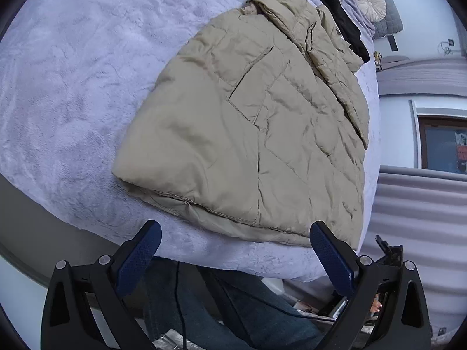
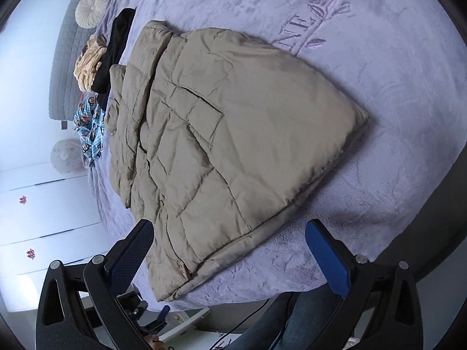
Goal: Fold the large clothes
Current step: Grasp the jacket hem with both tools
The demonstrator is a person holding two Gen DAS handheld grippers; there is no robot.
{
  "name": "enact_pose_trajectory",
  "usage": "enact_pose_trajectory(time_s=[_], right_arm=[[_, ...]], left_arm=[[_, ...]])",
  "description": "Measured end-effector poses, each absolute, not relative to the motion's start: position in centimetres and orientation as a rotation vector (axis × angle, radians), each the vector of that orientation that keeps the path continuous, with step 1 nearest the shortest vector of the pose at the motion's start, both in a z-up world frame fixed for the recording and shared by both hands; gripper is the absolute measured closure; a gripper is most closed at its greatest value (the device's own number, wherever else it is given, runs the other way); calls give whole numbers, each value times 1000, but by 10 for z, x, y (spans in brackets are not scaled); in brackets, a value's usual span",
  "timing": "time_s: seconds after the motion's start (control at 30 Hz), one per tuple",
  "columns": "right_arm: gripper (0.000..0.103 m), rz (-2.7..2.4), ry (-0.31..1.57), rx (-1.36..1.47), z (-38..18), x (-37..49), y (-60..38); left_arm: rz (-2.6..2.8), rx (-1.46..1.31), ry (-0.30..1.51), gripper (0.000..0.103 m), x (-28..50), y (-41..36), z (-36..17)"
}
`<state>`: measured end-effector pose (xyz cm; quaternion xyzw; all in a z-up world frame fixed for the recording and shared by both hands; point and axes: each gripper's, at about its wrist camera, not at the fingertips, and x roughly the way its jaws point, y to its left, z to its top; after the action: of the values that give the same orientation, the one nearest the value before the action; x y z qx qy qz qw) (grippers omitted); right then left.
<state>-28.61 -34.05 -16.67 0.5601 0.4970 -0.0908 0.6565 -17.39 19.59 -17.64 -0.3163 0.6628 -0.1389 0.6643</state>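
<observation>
A beige quilted puffer jacket [image 1: 248, 122] lies folded lengthwise on a lilac plush bed cover [image 1: 73, 73], hem toward me, collar at the far end. It also shows in the right wrist view [image 2: 233, 145]. My left gripper [image 1: 235, 229] is open and empty, hovering just above the jacket's near hem at the bed's edge. My right gripper [image 2: 229, 229] is open and empty, its fingers straddling the jacket's near corner from above, not touching it.
A pile of other clothes lies beyond the collar: a black garment [image 2: 116, 46], a tan one [image 2: 87, 67], a blue patterned one [image 2: 90, 134]. A round cream cushion [image 2: 90, 7] leans on the grey headboard. The person's jeans [image 1: 233, 315] show below the bed edge.
</observation>
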Motion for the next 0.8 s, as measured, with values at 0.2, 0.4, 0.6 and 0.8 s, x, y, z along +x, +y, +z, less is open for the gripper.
enact_pose_trajectory(time_s=[0.2,0.4,0.6,0.8], right_arm=[[0,-220,1107,1320,-182,-288,-342],[0,-230,1044,1427,-196,-287,-353],[37,-225,1018,1511,-205,-281,-358],[94,-209,1008,1471,-197,-276,-359]], left_arm=[[-337,-728,1483,1,-157,171,-186],[-307,-703,1471,23,-140,158,-190],[-323,-650,1440,85,-131,152,-183],[-348,-615,1345,91,-126,154,-154]])
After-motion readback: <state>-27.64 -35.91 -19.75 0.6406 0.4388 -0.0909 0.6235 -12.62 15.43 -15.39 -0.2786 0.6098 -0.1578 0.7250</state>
